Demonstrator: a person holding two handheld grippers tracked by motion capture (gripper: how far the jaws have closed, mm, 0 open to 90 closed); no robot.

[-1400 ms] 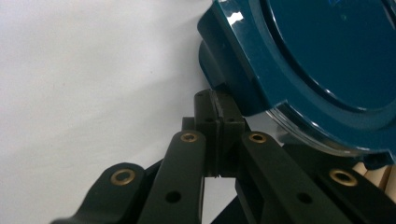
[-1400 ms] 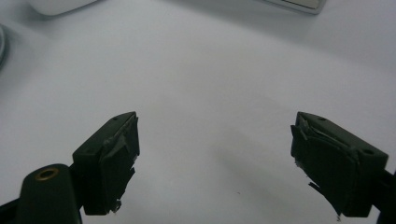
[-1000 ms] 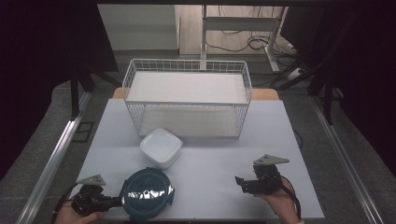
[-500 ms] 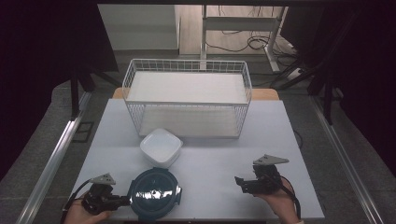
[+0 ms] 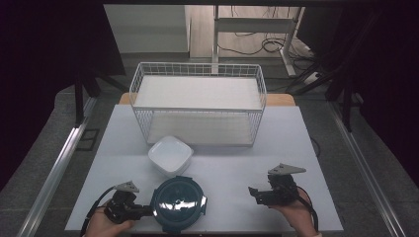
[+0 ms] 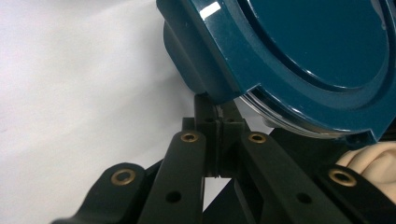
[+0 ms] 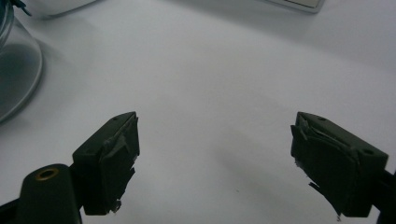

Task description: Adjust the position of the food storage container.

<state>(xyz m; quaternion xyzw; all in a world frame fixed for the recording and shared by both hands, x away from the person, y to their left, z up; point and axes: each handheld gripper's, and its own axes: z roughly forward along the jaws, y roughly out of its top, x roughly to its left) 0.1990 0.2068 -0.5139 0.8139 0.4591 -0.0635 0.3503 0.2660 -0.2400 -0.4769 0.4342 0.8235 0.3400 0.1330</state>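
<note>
A round glass container with a dark teal lid (image 5: 178,202) sits near the table's front edge, left of centre. My left gripper (image 5: 143,211) reaches it from the left and is shut on a tab at the lid's rim. In the left gripper view the two jaws meet tight under the teal lid (image 6: 299,51), with the left gripper (image 6: 217,109) pinching its edge. My right gripper (image 5: 253,192) rests at the front right, pointing left, and is open. The right gripper (image 7: 215,140) has only bare table between its pads, with the glass container (image 7: 16,74) at the far left.
A white square bowl (image 5: 170,155) lies just behind the container. A white wire basket (image 5: 197,106) with a shelf board on top stands across the back of the white table (image 5: 237,163). Dark floor and metal rails flank the table.
The left gripper and the teal-lidded container have slid to the right along the front edge. The right gripper has stayed where it was.
</note>
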